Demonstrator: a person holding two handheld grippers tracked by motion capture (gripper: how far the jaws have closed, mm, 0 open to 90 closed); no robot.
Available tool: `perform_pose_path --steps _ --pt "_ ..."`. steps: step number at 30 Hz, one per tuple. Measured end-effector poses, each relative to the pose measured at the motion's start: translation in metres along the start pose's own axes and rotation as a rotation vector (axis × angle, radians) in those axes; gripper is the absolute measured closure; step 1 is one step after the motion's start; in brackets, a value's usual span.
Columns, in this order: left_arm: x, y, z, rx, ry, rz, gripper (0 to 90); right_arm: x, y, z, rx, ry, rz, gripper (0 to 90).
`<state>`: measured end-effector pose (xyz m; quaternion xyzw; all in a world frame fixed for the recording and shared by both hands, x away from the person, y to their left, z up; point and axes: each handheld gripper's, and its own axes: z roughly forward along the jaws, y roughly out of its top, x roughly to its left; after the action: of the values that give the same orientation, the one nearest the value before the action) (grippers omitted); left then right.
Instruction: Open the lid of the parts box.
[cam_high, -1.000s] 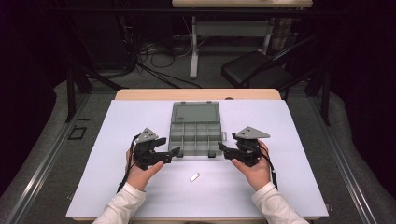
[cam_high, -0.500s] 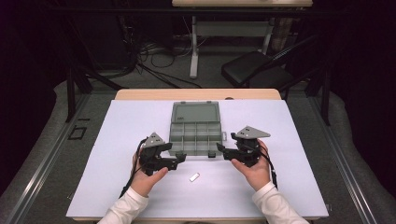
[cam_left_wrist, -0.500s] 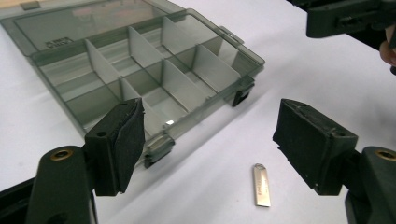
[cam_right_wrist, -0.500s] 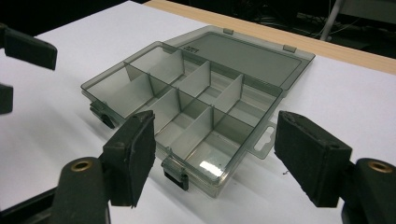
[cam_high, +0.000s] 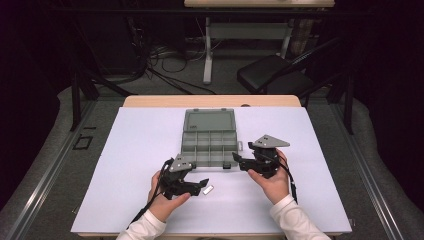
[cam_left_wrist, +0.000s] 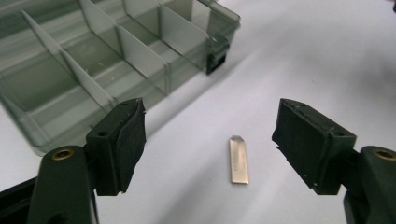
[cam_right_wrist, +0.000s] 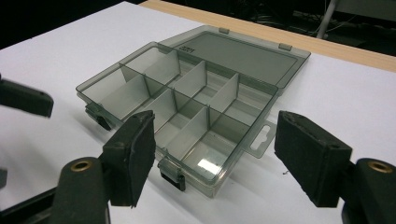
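Metal piece: small flat silver strip (cam_left_wrist: 238, 160), one end cut slanted, lay flat on white sheet (cam_high: 125, 165) near front edge of table, just in front of box, toward its left front corner; also seen at (cam_high: 208, 189).
Left gripper: (cam_high: 200, 185) hung low over sheet, tips beside strip; jaws wide, nothing gripped. In left gripper view strip lay between the two pads, lengthwise along the gap, touching neither.
Why left like that: looked lined up to straddle strip and pinch its thin long edges; judged a pick about to start, not yet made.
Right gripper: (cam_high: 237, 160) sat by right front corner of box, jaws wide, holding nothing; pointed at box across its front edge.
Why right like that: probably waiting, or ready to steady box; cannot tell which.
Box: grey see-through plastic organiser (cam_right_wrist: 187, 112), lid (cam_right_wrist: 243, 56) folded flat behind it toward back edge of table, dividers upright, all compartments looked empty. Open lid suits dropping strip in.
Box place: middle of table, on sheet (cam_right_wrist: 355, 98).
Latch: dark clip (cam_left_wrist: 215, 57) on box front wall, undone.
Risk: strip thin and flat on sheet, pads may slide over it.
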<state>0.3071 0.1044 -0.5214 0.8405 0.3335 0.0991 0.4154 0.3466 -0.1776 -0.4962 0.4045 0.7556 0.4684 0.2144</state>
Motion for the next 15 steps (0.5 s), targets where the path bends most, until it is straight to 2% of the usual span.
perform_pose_path --steps 3,4,5,9,13,15 --pt "-0.004 -0.003 0.002 0.01 0.002 0.011 29.3 -0.0003 -0.0001 0.0001 0.001 -0.001 0.002 28.2" --pt "-0.0056 -0.0038 0.0019 0.005 0.005 0.008 32.2 0.0 -0.0001 0.0 0.0 -0.003 0.005 28.2" --pt "-0.0058 -0.004 0.0012 0.004 0.014 0.021 32.8 -0.0002 0.0001 -0.0002 0.001 -0.004 0.0 28.2" --pt "-0.0083 -0.0056 -0.0003 -0.004 0.029 0.02 34.8 0.0007 0.0 -0.0002 -0.004 -0.005 0.0 28.0" --pt "-0.0092 -0.0079 0.0 0.004 0.032 0.016 39.1 0.0017 -0.0003 0.0003 0.006 -0.003 -0.001 27.8" --pt "-0.0091 -0.0086 0.0005 0.015 0.017 0.012 40.1 0.0022 -0.0005 0.0008 0.002 -0.005 -0.002 27.8"
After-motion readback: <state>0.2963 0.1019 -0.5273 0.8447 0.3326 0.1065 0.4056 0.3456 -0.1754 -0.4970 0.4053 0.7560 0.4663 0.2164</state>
